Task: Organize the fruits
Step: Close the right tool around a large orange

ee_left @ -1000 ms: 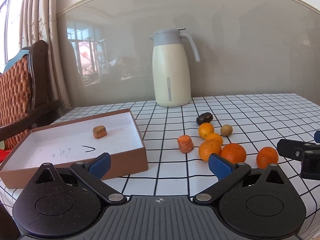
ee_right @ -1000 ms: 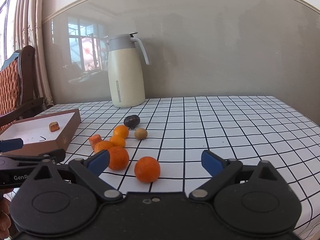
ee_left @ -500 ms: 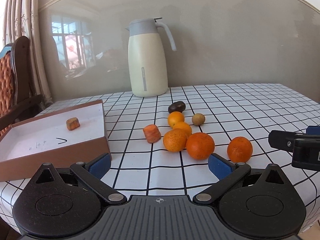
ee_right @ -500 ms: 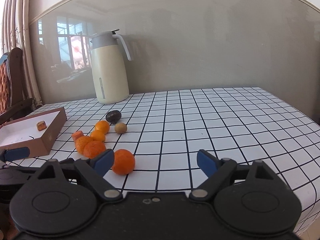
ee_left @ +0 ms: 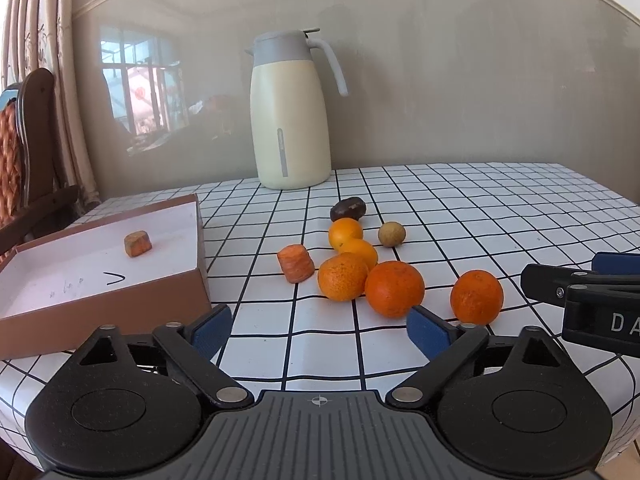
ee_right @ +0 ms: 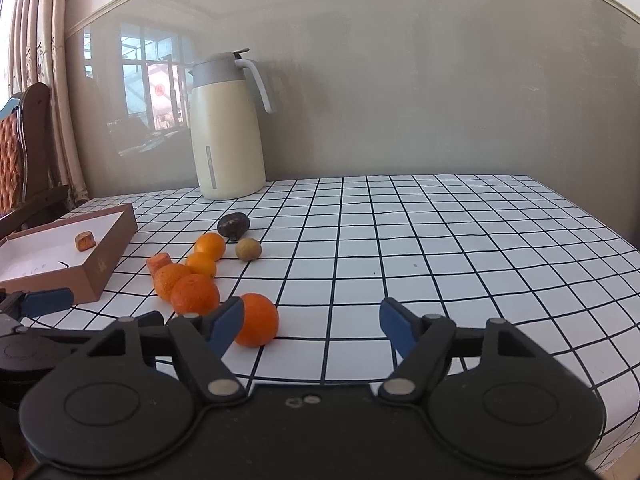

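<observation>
Beside the nearest orange (ee_right: 256, 319), right gripper (ee_right: 310, 326) jaws closing on nothing, left gripper (ee_left: 319, 330) likewise; risks nudging fruit off.

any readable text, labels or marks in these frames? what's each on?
"DA", cut off by the frame edge: white letters on the right gripper's black body.
Handwritten marks inside the brown box: too small to read.
Small mark on the box's outer side wall: illegible.
Thermos jug: no text visible.

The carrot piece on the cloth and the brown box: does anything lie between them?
Nothing. In the left wrist view, only bare checked tablecloth lies between the carrot piece and the brown box. The right wrist view shows the same gap.
</observation>
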`<move>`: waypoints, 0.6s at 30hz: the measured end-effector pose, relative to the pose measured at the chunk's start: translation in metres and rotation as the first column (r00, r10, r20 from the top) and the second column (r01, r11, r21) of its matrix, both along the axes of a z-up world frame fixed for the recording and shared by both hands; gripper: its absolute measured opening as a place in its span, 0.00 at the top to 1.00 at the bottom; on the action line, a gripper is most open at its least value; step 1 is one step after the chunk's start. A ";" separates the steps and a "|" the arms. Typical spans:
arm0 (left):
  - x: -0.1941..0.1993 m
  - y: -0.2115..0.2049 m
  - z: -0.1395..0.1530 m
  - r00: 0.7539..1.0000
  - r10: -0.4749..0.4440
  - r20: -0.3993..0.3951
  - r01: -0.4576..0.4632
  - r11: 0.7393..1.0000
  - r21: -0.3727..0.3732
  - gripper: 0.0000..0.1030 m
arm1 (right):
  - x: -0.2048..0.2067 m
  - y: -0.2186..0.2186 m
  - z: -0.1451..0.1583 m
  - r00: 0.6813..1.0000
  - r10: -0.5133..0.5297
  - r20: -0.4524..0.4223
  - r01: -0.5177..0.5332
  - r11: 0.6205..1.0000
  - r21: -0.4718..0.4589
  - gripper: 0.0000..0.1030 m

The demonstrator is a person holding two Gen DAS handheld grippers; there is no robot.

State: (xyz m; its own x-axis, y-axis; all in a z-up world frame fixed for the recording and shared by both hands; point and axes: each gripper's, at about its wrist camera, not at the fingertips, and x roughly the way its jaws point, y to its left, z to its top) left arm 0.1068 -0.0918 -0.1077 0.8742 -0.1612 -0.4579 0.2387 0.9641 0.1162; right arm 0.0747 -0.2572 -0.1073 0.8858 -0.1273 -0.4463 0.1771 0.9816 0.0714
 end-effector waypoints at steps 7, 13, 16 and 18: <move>0.003 0.000 -0.002 1.000 -0.008 -0.013 0.008 1.000 -0.010 0.25 | 0.006 0.001 -0.003 1.000 0.019 -0.017 -0.019 1.000 0.019 0.50; 0.008 0.000 -0.003 1.000 -0.007 -0.030 0.007 1.000 -0.019 0.37 | 0.015 0.004 -0.006 0.999 0.045 -0.029 -0.043 0.998 0.046 0.54; 0.009 0.001 -0.004 0.999 -0.004 -0.033 0.004 1.000 -0.016 0.38 | 0.022 0.008 -0.008 0.998 0.053 -0.034 -0.051 0.998 0.045 0.55; 0.010 0.001 -0.005 0.999 -0.003 -0.036 0.002 1.000 -0.014 0.38 | 0.027 0.011 -0.010 0.997 0.057 -0.043 -0.056 0.997 0.045 0.56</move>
